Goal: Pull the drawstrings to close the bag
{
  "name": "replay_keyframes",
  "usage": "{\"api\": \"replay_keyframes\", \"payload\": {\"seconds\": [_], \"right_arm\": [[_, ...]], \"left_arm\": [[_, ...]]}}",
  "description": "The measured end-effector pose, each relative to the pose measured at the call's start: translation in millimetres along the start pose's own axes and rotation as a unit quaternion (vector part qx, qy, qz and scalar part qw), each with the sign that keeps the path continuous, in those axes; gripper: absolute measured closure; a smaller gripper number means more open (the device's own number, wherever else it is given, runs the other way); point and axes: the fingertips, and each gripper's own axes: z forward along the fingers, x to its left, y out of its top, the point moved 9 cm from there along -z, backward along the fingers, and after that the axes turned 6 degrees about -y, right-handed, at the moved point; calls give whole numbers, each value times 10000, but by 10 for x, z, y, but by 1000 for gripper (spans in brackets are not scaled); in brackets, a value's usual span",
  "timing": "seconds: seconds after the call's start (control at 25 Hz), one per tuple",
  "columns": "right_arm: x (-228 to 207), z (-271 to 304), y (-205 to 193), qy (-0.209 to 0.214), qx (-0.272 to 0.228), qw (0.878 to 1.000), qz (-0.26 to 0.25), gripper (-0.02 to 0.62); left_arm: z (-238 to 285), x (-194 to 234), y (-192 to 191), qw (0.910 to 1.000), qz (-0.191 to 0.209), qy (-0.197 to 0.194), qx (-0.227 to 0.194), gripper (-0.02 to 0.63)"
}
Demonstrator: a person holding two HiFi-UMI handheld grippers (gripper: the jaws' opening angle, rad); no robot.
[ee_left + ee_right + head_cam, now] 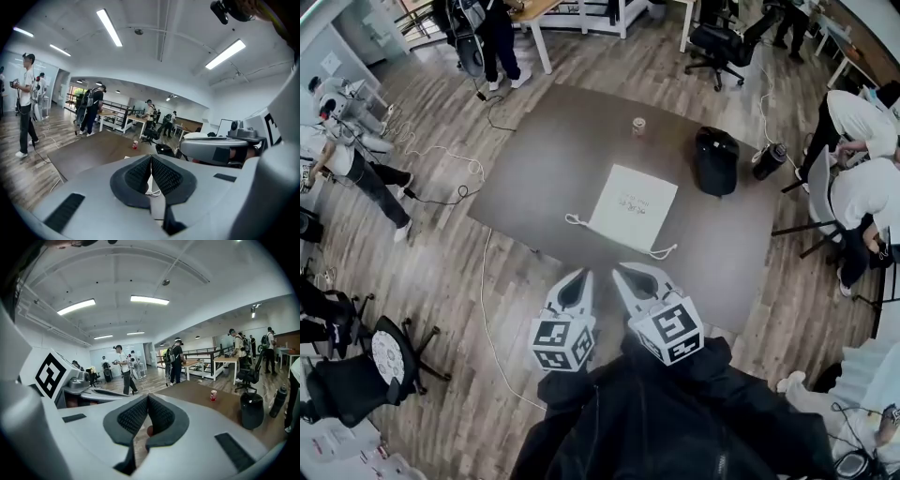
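Left gripper: low in the head view, close to the person's black jacket, off the near edge of the dark brown rectangular desk. Jaws closed pad to pad in the left gripper view, nothing gripped.

White flat fabric drawstring bag: lies mid-desk, rotated so that one corner points at the grippers, well apart from both. One white cord loop trails off its left corner, another off its near-right corner. Both lie slack on the desk, untouched.

Right gripper: just beside the left one, tips angled towards it. Jaws closed in the right gripper view, holding nothing.

Small red-and-white can: upright near the far edge of the desk, beyond the bag.

Black cylindrical bin: stands right of the bag, apart from it.

Dark bottle: right of the bin, by the desk's right edge. Cannot tell whether it is on the desk or off it.
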Motion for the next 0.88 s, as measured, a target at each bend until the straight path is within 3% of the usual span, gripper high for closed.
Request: {"api": "replay_keyframes", "payload": {"seconds": [0.44,0.72,0.88], "right_arm": [[-830,373,-95,-227,278,9989,303,572],[-1179,549,-468,-490,914,9934,484,572],[-1332,729,-739,-711,1318,9866,643,572]], "left_arm": [[932,235,169,9993,112,-197,312,572],[1240,708,-89,9941,159,-298,1027,571],[1454,1196,-364,9885,-135,-380,1460,571]]}}
